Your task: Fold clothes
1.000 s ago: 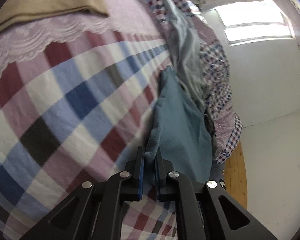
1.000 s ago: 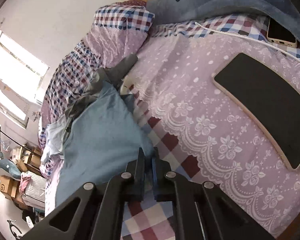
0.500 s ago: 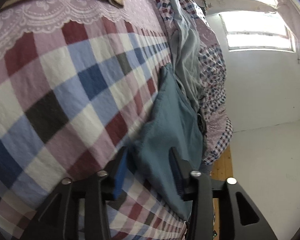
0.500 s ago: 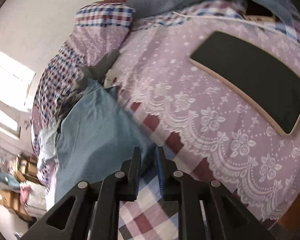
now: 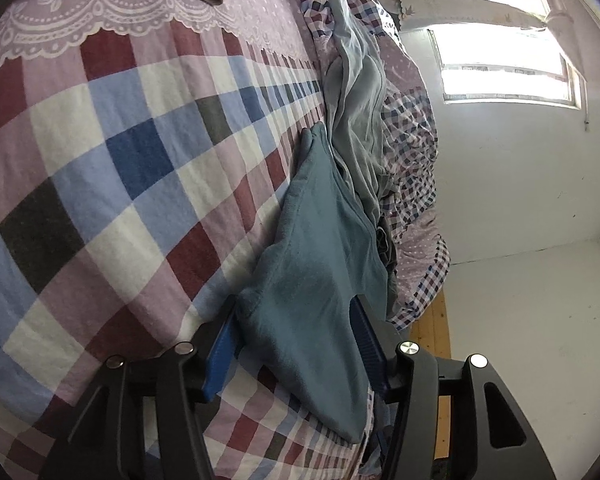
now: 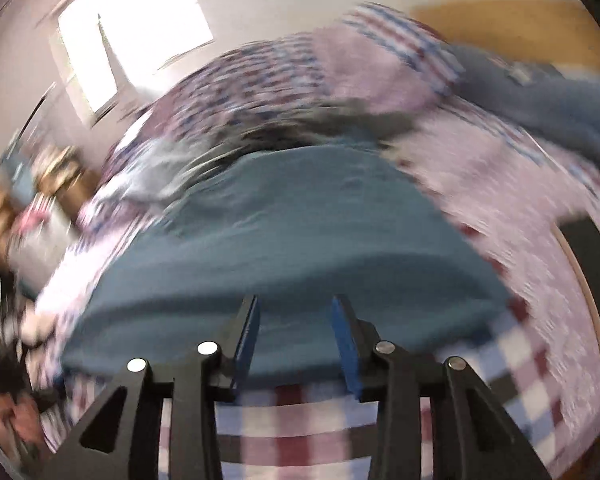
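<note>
The left tongs (image 5: 296, 340) stand wide apart, blue pads on either side of the teal garment (image 5: 316, 264) without pinching it. The right tongs (image 6: 296, 340) are also spread wide, their pads resting over the near edge of that garment (image 6: 292, 236); this view is blurred. The garment lies flat on the bed's checked blanket (image 5: 112, 168). Just beyond the garment lies a rumpled pale grey-blue cloth (image 5: 356, 120), and farther beyond it a window (image 5: 500, 40).
</note>
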{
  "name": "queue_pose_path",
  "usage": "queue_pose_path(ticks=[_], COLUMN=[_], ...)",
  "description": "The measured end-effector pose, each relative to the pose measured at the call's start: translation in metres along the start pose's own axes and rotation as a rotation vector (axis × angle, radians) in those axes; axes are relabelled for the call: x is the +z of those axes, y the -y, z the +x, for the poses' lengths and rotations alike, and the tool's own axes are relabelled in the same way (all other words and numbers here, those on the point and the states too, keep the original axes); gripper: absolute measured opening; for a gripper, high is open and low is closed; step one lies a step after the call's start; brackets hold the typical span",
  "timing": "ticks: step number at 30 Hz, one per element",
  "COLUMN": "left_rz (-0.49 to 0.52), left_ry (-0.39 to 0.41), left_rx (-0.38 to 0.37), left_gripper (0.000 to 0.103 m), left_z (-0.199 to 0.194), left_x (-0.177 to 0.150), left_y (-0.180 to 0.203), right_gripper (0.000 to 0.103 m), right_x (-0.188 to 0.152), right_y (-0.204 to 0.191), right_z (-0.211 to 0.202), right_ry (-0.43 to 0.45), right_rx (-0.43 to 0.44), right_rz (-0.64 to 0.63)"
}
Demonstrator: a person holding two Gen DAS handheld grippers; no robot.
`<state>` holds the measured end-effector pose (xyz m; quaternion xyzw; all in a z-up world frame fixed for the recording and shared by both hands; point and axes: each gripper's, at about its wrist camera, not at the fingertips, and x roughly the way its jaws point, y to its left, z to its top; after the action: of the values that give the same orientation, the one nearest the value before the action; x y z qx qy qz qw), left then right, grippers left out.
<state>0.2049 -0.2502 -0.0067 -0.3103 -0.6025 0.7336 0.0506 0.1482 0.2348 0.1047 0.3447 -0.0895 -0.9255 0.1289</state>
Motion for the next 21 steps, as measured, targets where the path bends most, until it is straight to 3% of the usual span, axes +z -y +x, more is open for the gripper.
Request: queue_pose_path(ticks=[2, 7, 16, 21], left_rz=[-0.019, -0.036, -0.011, -0.009], left_ry=[-0.013, -0.027, -0.035, -0.045], left_rx=[-0.009, -0.017, -0.088, -0.112], left_gripper=[0.035, 0.013, 0.007, 0.006], left_z=[0.001, 0.003, -0.002, -0.005], left_x=[0.001, 0.004, 0.009, 0.009], left_y=[-0.003, -0.005, 0.004, 0.007], right_gripper=[0.041, 0.045, 0.068, 0.070], right_x=[-0.005, -0.031, -0.092, -0.110], right_y=[-0.031, -0.125, -0.242, -0.273], right_z=[0.005, 0.020, 0.044, 0.069], right_ry=[0.003, 0.014, 0.097, 0.142], right_rx=[0.031, 0.119, 0.186, 0.140], right_rz=[-0.117, -0.476, -0.965, -1.111])
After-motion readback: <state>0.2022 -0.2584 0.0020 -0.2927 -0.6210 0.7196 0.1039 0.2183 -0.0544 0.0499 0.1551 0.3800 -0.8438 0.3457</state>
